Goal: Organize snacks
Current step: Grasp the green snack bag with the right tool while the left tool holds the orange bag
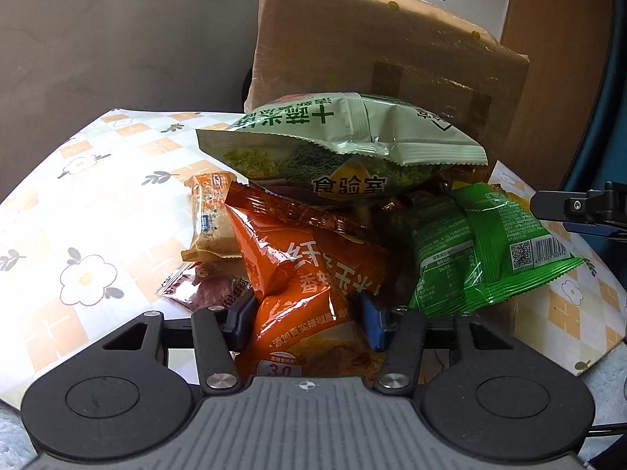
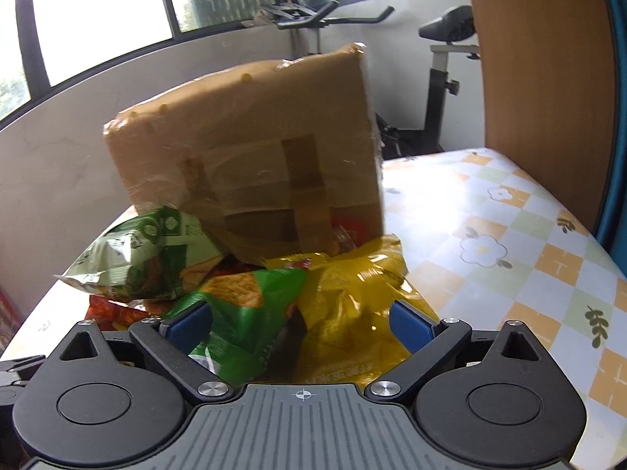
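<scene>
Here, item by item, from the snack heap outward. The heap sits mid-table on the flowered cloth.

- Orange chip bag point(image 1: 313, 297): nearest to me in the left view, lying between the blue pads of my left gripper point(image 1: 305, 319). The pads touch its sides and the foil is creased there, so I count it as pinched.
- Pale green vegetable-snack bag point(image 1: 337, 145): on top of the heap, just beyond the orange bag; it also shows at the left in the right view point(image 2: 129, 262).
- Bright green bag point(image 1: 482, 250): right of the orange bag, barcode side up. In the right view point(image 2: 243, 313) it lies against the left pad of my right gripper point(image 2: 301, 325).
- Yellow bag point(image 2: 352, 305): beside the bright green one, between the right gripper's pads. Those pads stand wide apart and clamp nothing.
- Small wrapped biscuit point(image 1: 209, 215) and dark red sachet point(image 1: 207, 286): at the heap's left edge, on the cloth.
- Brown taped parcel point(image 2: 250, 149): at the far side of the heap, leaning, its lower edge among the bags.
- Tablecloth point(image 1: 78, 203): orange and pale green checks with white flowers, in bright light.
- Room: grey wall point(image 1: 117, 39) behind, windows point(image 2: 98, 8) above it, an exercise bike point(image 2: 439, 78) at the far right, a wooden panel point(image 2: 544, 58) right of that.
</scene>
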`<action>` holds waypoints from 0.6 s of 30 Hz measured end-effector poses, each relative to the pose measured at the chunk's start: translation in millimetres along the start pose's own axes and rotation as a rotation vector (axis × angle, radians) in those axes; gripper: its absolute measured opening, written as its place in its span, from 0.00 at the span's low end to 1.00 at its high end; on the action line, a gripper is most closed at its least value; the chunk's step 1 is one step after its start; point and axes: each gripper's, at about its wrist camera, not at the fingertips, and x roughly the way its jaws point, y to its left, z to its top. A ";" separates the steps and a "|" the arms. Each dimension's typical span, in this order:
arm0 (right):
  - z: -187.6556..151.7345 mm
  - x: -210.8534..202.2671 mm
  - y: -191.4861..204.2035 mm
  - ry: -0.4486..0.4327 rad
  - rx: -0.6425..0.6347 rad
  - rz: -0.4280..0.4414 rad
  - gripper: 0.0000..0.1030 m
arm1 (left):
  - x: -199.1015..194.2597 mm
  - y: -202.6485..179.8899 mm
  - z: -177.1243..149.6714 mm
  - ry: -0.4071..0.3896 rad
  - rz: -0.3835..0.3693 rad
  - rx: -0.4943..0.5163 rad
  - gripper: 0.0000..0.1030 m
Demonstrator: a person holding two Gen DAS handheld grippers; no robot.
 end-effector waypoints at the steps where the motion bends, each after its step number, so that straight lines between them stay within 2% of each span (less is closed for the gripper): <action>1: 0.5 -0.2 3.3 0.001 -0.014 0.015 0.90 | -5.0 2.7 -0.6 -0.007 0.005 -0.004 0.53; 7: 3.0 19.2 22.8 0.086 -0.073 0.111 0.82 | -22.8 10.2 -5.6 -0.057 0.019 -0.046 0.50; 13: 12.1 51.8 20.1 0.187 0.088 0.133 0.82 | -42.5 18.0 -11.5 -0.088 0.031 -0.081 0.49; 18: 3.8 55.5 23.3 0.191 0.112 0.119 0.81 | -41.9 23.7 -13.8 -0.093 0.048 -0.103 0.49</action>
